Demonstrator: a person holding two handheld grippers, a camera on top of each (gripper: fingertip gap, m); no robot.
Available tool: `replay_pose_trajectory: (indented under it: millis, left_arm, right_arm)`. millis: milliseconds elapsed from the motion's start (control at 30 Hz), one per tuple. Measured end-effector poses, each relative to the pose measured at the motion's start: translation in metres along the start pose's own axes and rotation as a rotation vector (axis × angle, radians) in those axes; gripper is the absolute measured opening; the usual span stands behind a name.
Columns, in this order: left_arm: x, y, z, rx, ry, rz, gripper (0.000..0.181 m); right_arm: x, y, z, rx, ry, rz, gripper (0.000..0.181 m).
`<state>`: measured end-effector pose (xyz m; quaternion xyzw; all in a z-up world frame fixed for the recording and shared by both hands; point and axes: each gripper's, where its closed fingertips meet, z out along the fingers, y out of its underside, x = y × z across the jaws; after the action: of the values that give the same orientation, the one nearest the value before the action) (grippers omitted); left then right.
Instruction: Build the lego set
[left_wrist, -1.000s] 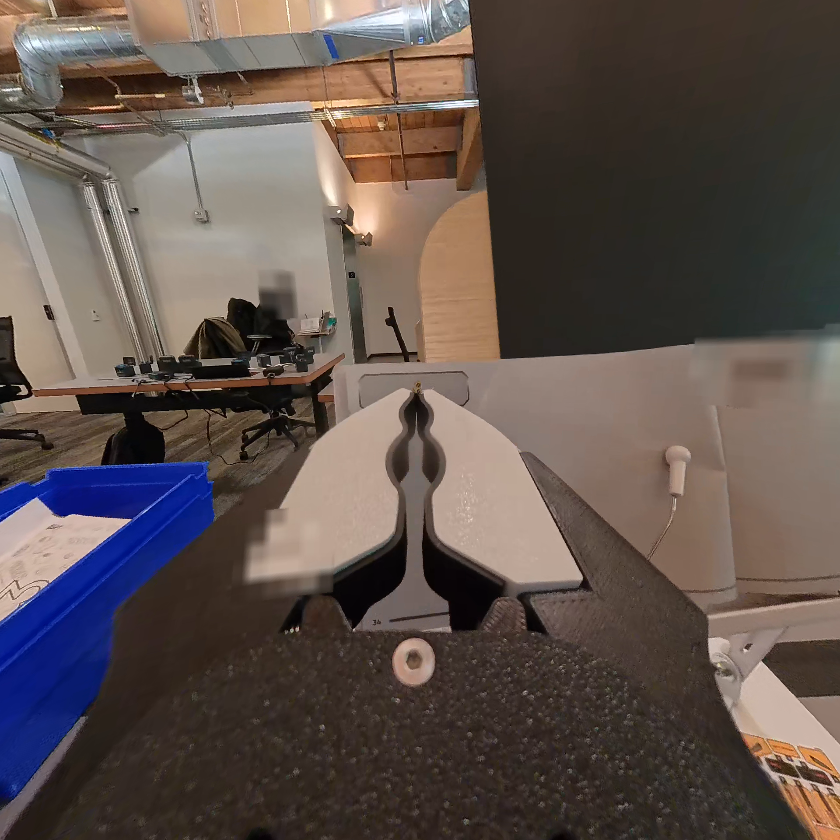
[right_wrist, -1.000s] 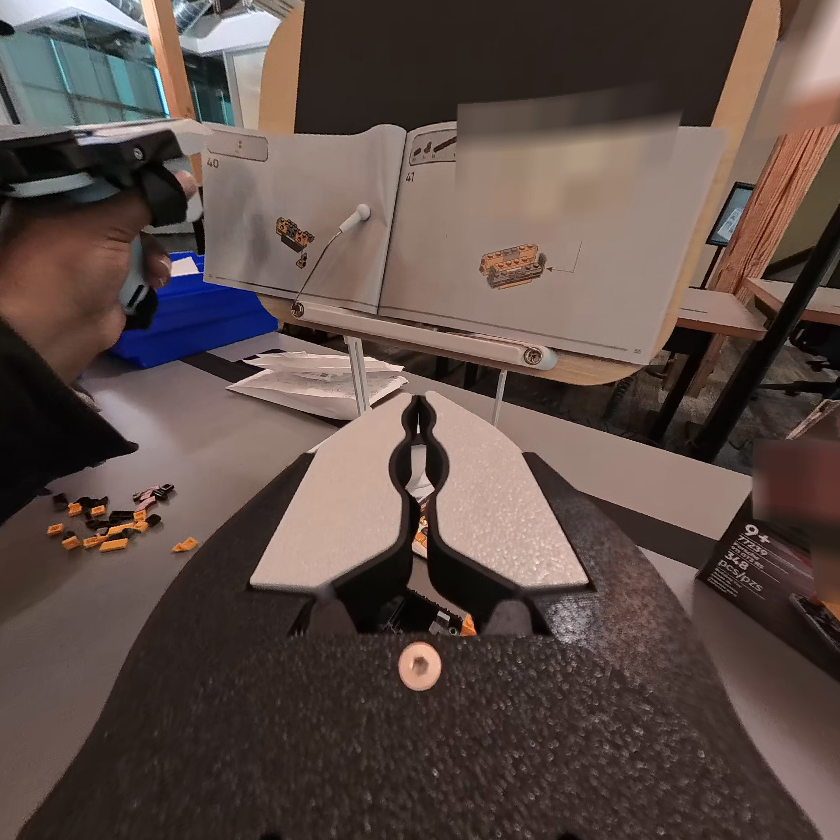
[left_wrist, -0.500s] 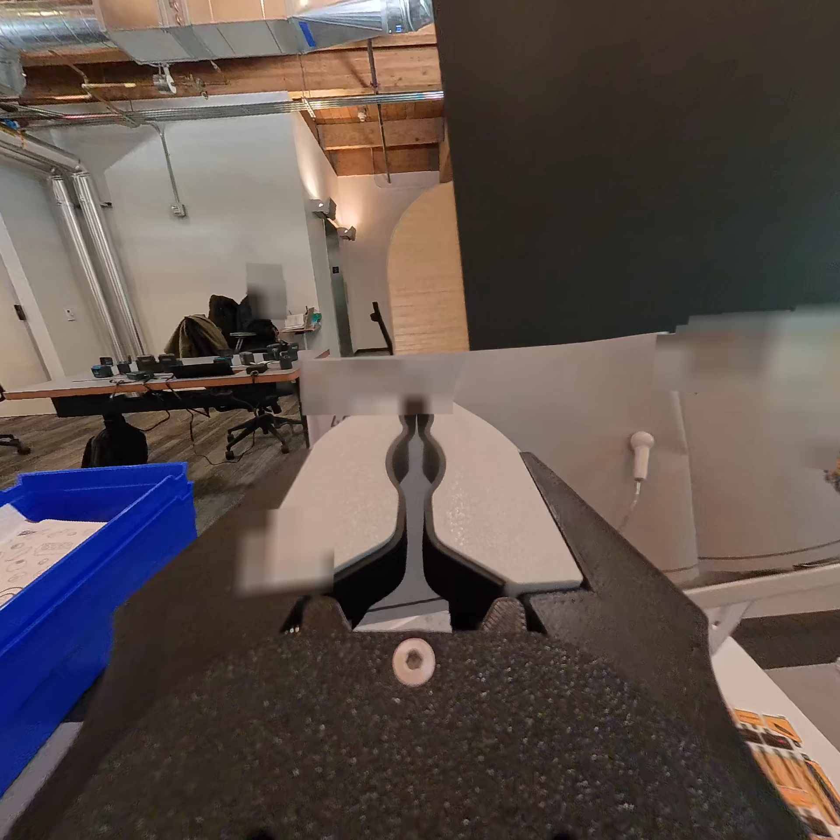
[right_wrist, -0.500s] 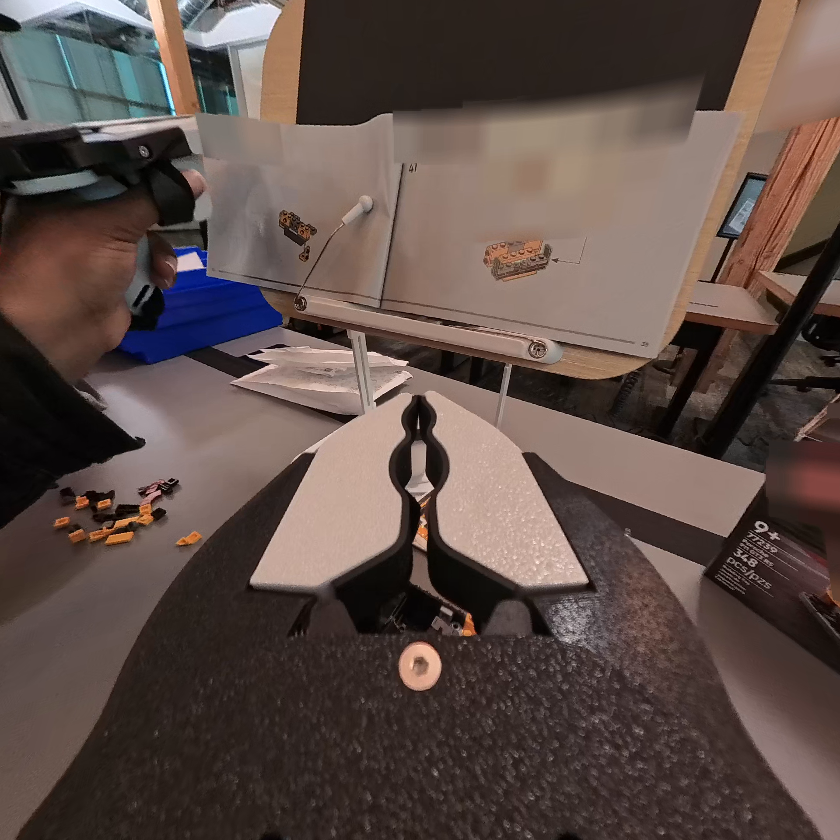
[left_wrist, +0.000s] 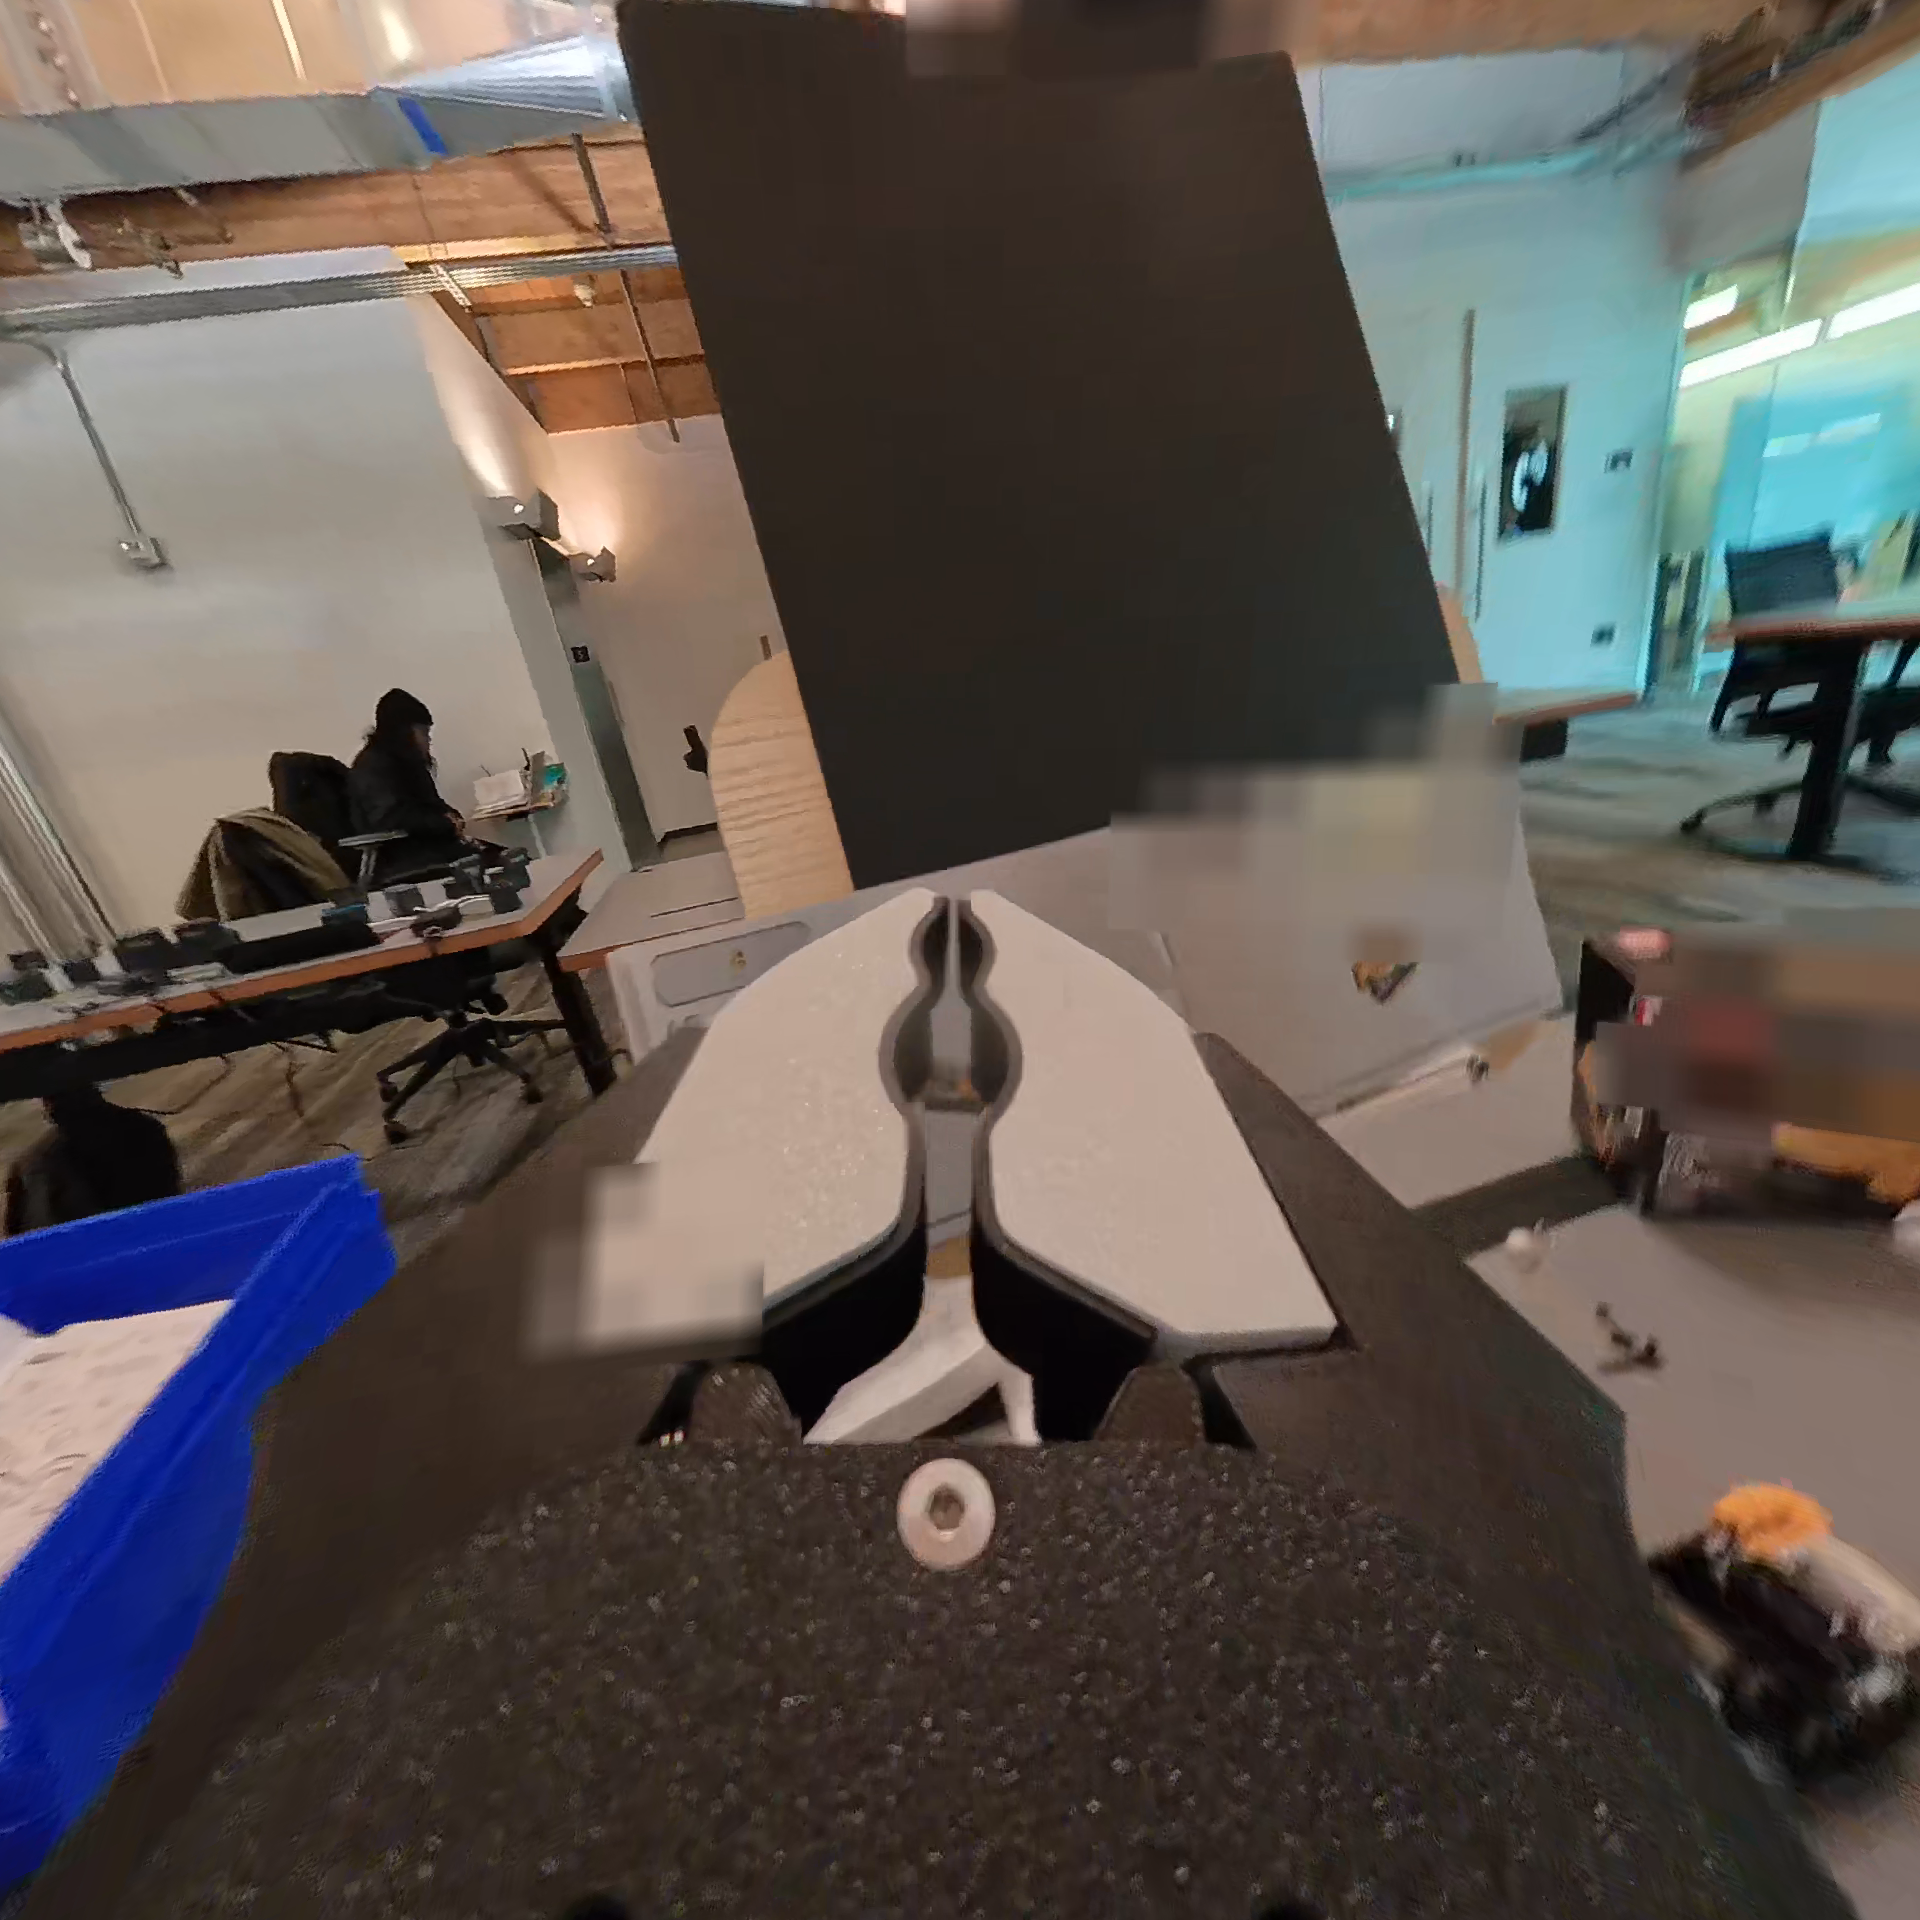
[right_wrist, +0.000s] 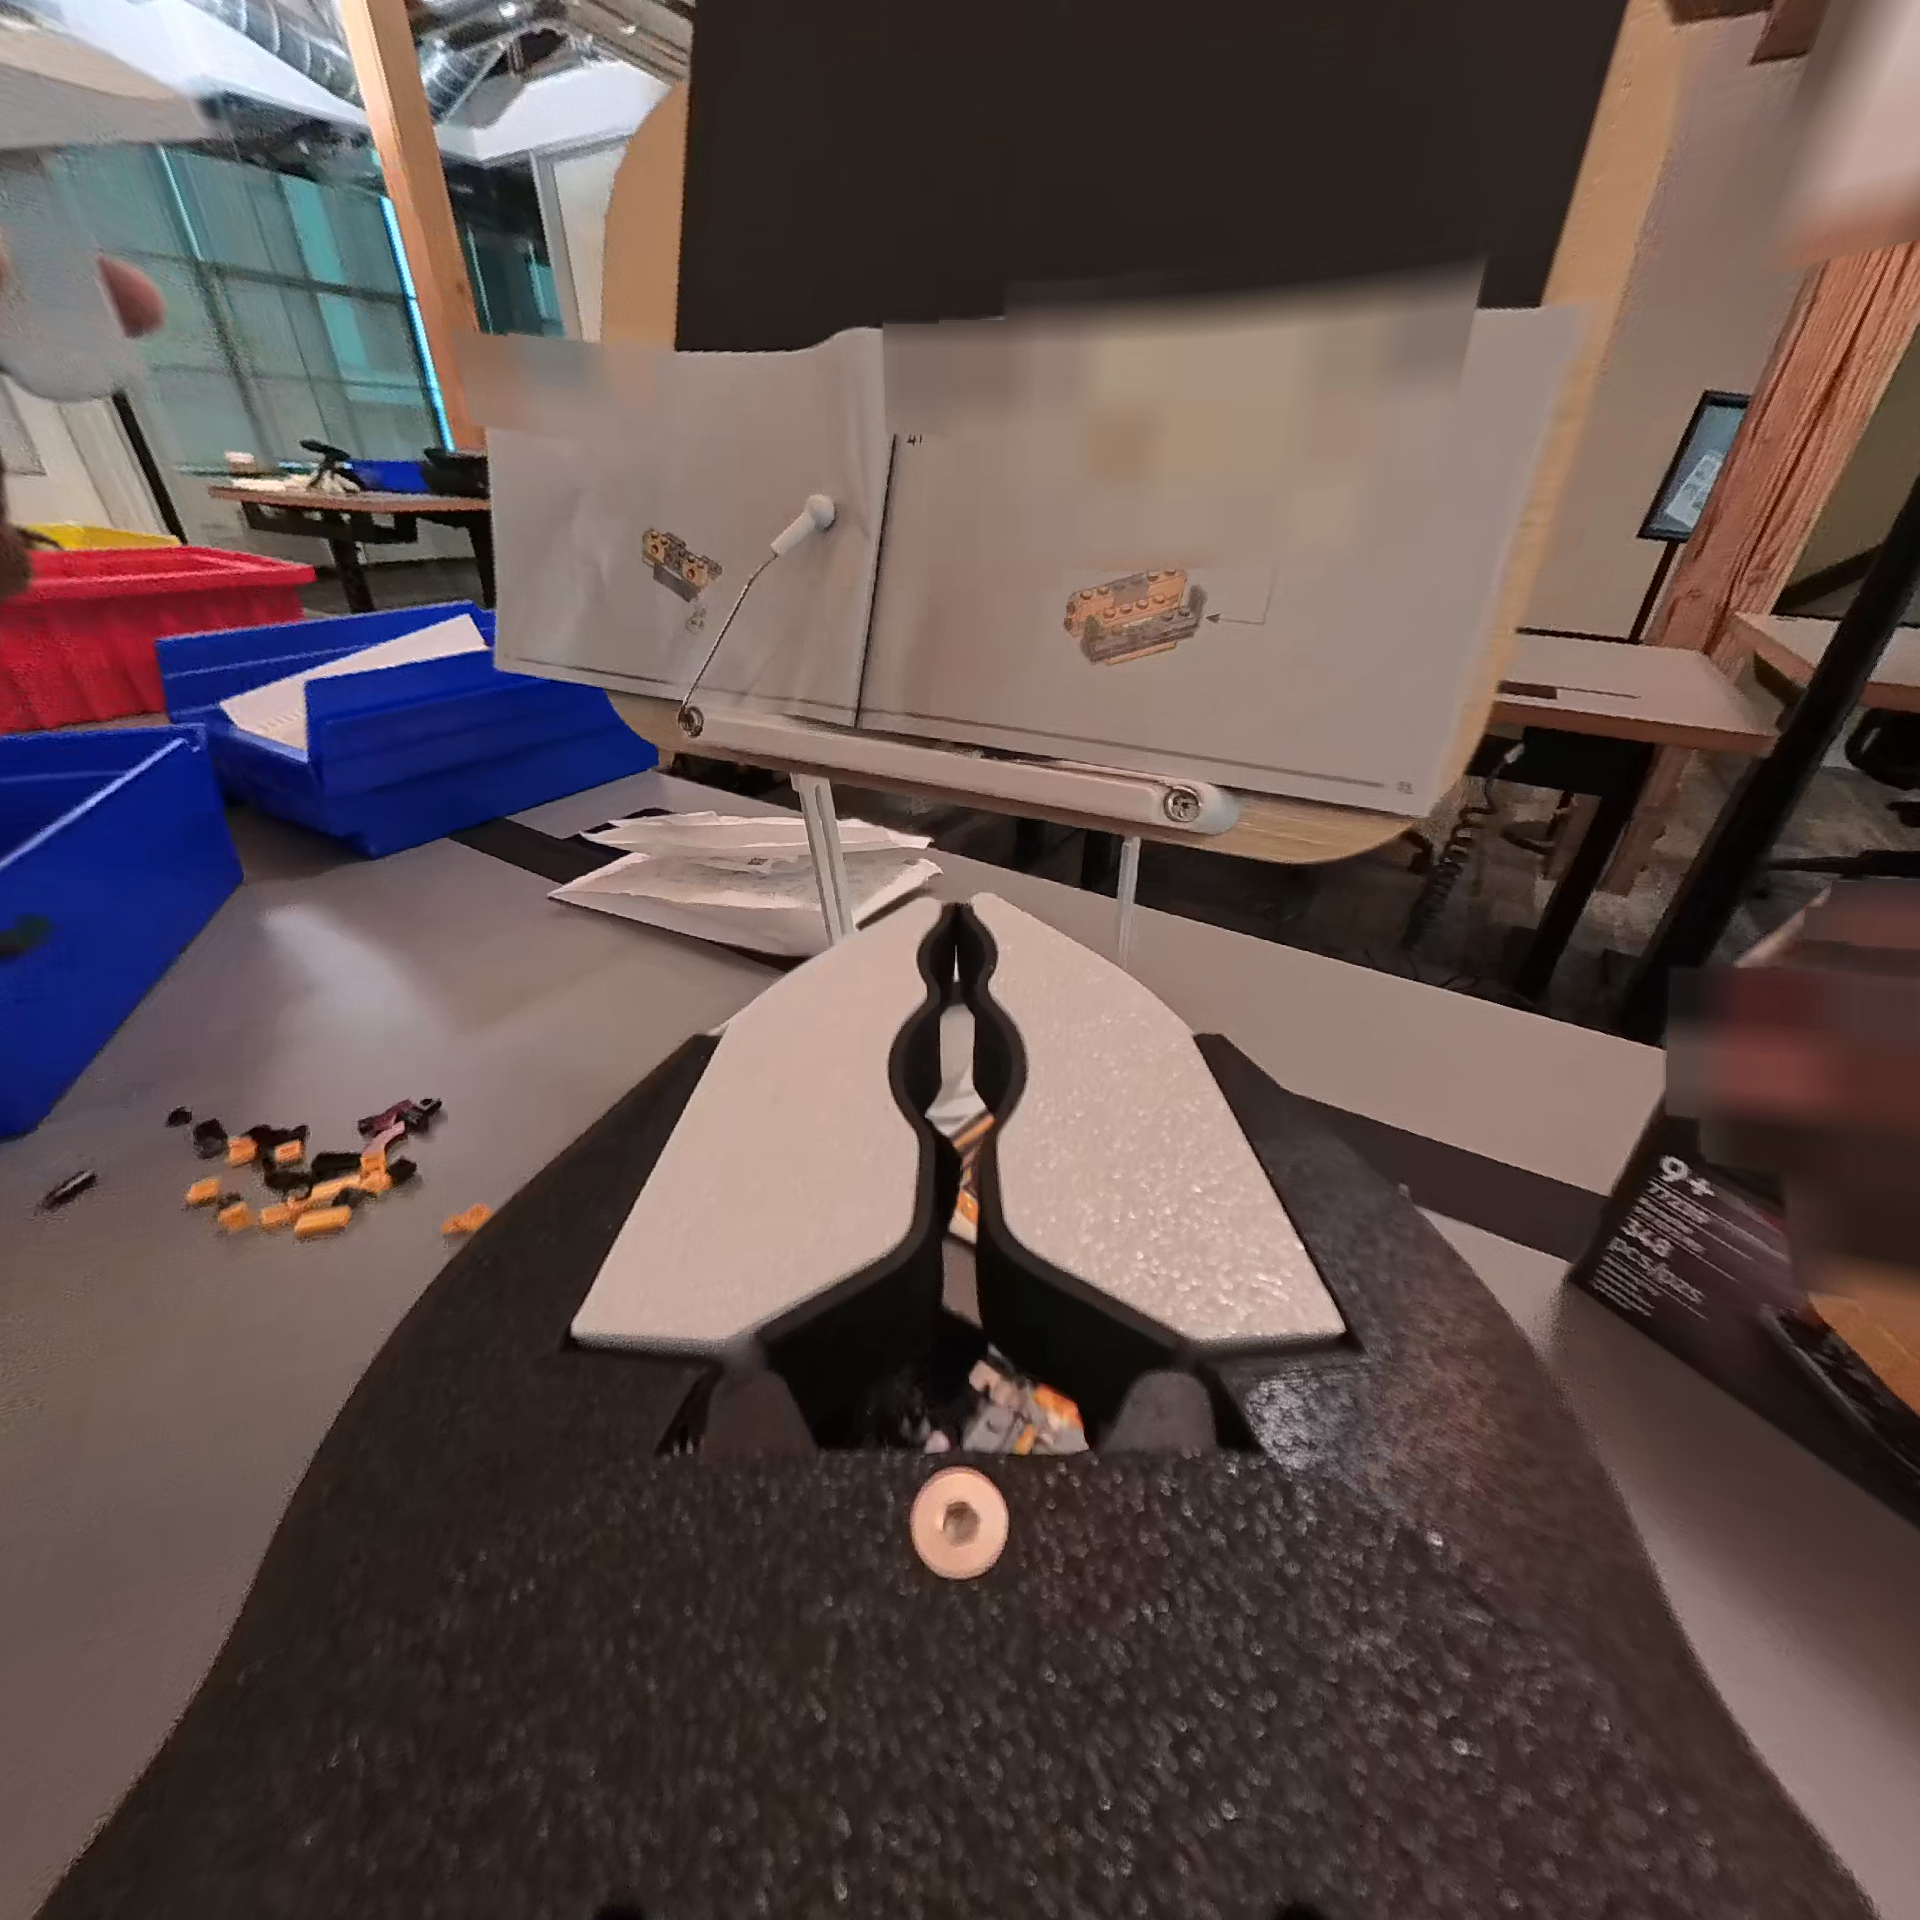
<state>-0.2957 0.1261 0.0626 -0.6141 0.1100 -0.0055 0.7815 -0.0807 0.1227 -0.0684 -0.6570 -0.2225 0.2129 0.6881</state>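
Note:
My left gripper (left_wrist: 951, 912) is shut with nothing visible between its fingers, held up in the air and pointing at the open instruction booklet (left_wrist: 1340, 935). A blurred black, orange and white lego model (left_wrist: 1787, 1631) lies on the grey table at lower right. My right gripper (right_wrist: 958, 914) is shut and hovers low over the table (right_wrist: 436, 997). Orange, grey and black lego parts (right_wrist: 1023, 1415) show beneath it through the jaw gap. A pile of loose orange and black pieces (right_wrist: 301, 1179) lies to its left. The booklet (right_wrist: 1143, 582) stands on a holder ahead.
Blue bins (right_wrist: 405, 727) and a red bin (right_wrist: 135, 623) stand at the left. One blue bin also shows in the left wrist view (left_wrist: 156, 1371). White paper bags (right_wrist: 748, 878) lie under the stand. The black set box (right_wrist: 1745, 1278) sits at the right. A person's hand (right_wrist: 73, 301) is at top left. The left gripper's tips are roughly 25 centimeters from the right gripper's.
My left gripper has swung right and tilted, so the box and model now show. In the right wrist view the hand with it has moved up to the top-left corner, uncovering the bins.

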Motion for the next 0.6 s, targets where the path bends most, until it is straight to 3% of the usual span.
replay_pose_trajectory:
  millis: [100, 167, 300, 400, 467, 600]
  left_arm:
    - [-0.007, 0.014, -0.025, -0.12, 0.038, 0.163, 0.021]
    - [-0.022, 0.035, -0.055, -0.215, 0.046, 0.263, 0.023]
    - [-0.073, 0.106, -0.134, -0.538, 0.051, 0.345, 0.027]
    - [-0.114, 0.155, -0.192, -0.812, 0.08, 0.294, 0.028]
    - [-0.118, 0.182, -0.22, -0.964, 0.156, 0.185, 0.033]
    - [-0.112, 0.235, -0.255, -1.24, 0.279, 0.239, 0.043]
  right_arm:
    - [0.002, 0.008, -0.025, -0.015, -0.024, -0.001, 0.0]
    - [0.005, 0.014, -0.043, -0.026, -0.034, -0.015, 0.0]
    - [0.013, 0.028, -0.069, -0.064, -0.066, -0.01, 0.0]
    - [0.011, 0.027, -0.074, -0.063, -0.117, 0.052, 0.0]
    - [0.002, 0.023, -0.075, -0.051, -0.164, 0.072, 0.003]
    - [-0.013, 0.029, -0.073, -0.059, -0.201, 0.015, 0.005]
